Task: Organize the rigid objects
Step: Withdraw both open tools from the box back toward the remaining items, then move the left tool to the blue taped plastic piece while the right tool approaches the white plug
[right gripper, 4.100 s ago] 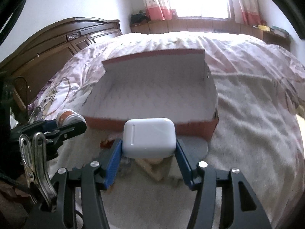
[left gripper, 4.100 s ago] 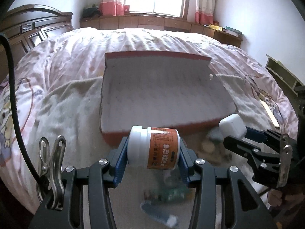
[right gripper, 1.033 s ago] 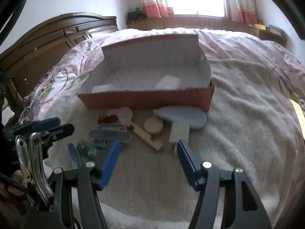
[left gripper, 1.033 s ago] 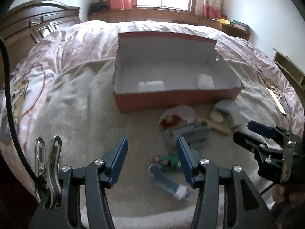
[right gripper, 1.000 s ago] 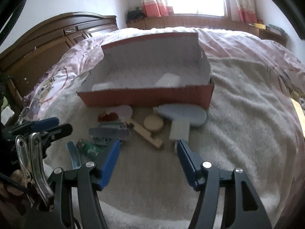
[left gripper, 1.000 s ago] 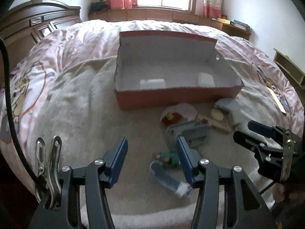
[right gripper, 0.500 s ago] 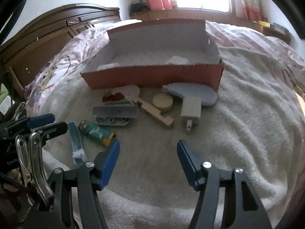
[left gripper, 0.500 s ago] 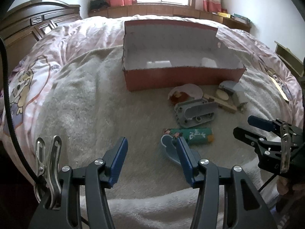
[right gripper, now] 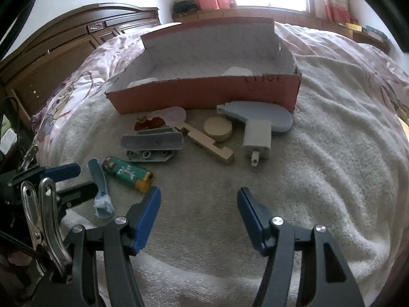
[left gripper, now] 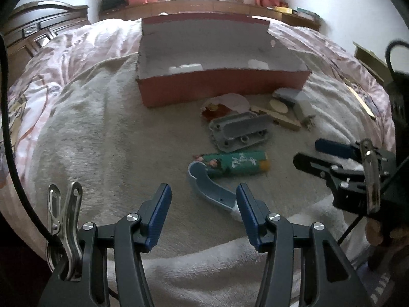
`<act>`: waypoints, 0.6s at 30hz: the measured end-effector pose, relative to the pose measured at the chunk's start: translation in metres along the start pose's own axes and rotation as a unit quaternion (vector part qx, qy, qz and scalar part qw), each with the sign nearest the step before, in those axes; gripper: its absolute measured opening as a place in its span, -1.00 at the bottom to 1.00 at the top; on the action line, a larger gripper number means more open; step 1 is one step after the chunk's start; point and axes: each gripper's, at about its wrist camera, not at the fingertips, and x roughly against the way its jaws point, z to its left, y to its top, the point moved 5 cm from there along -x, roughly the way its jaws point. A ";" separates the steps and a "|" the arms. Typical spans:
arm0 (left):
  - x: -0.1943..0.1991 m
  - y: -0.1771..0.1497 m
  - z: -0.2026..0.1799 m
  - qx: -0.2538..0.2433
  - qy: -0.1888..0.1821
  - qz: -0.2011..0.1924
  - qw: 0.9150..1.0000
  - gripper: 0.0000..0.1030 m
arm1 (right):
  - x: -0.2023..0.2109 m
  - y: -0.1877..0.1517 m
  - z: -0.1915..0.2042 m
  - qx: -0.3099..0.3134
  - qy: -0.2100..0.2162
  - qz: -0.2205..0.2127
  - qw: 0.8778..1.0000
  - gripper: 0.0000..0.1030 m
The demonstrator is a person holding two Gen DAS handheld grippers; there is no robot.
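Both grippers empty, jaws apart: my left gripper [left gripper: 203, 211] and my right gripper [right gripper: 199, 216] hover over the cream fleece blanket [right gripper: 319, 179] on the bed, nothing between the blue pads.

Open red cardboard box with white inside [right gripper: 204, 97] sits ahead; two white items lie on its floor, one left [right gripper: 143, 81], one right [right gripper: 236, 71], too hidden by the front wall to identify.

Loose parts in front of the box:
- curved light-blue plastic piece [left gripper: 209, 192], just ahead of my left jaws, touching the green printed tube with yellow end [left gripper: 234, 165]
- grey moulded plastic bracket with screw holes [left gripper: 240, 130], beyond the tube
- red-and-pink flat piece [right gripper: 161, 119], near the box's front wall
- notched wooden stick [right gripper: 207, 143] beside a round wooden disc [right gripper: 218, 129]
- white plug-in charger [right gripper: 257, 139], overlapping a flat blue-grey oval piece [right gripper: 258, 116]

Nothing sits between my right jaws and the charger except bare blanket.
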 end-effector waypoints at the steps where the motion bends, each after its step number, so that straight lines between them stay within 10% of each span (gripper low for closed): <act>1: -0.002 -0.001 -0.001 -0.001 0.000 0.003 1.000 0.06 | 0.000 0.000 0.000 0.001 -0.001 0.000 1.000 0.27; 18: -0.004 -0.007 -0.029 -0.032 -0.046 0.005 0.998 0.21 | 0.000 0.000 -0.008 -0.013 -0.014 -0.004 1.000 0.27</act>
